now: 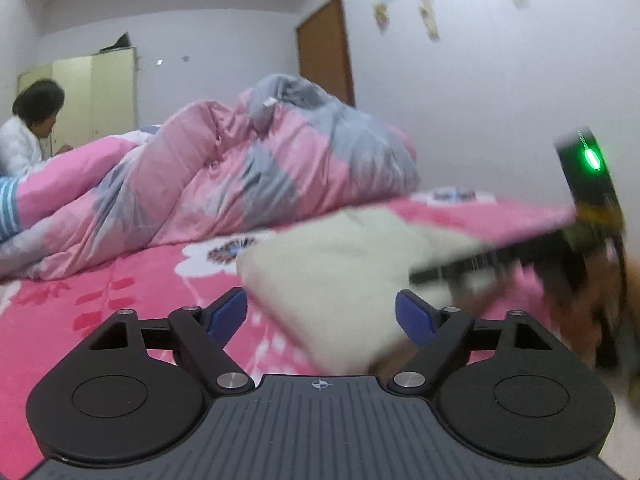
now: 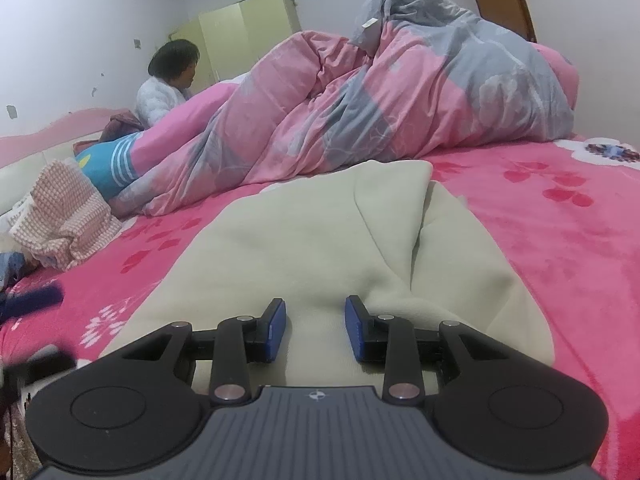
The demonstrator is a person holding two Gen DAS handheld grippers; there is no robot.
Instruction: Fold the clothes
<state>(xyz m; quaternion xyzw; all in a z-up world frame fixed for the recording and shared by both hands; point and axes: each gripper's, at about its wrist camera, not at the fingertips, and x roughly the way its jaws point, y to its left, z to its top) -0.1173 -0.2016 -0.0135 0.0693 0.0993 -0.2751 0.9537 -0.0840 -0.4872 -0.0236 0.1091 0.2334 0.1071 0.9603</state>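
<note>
left gripper (image 1: 320,314) jaws wide apart, cream garment (image 1: 340,280) blurred btwn them, prob not pinched. right gripper (image 2: 316,330) jaws partly apart over the garment (image 2: 320,232), pads not pressing it. garment lies on pink bed (image 2: 560,240).

Right of the left claw (image 1: 320,316), a black device with a green light (image 1: 588,184) is motion-blurred; the cream fleece garment's (image 1: 340,264) near edge is smeared.

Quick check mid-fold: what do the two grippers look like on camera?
Both match. The left gripper and right gripper have black linkage arms with silver pivot pins, blue finger pads, round black discs, and a ribbed grey body bearing a small crosshair mark.
</note>
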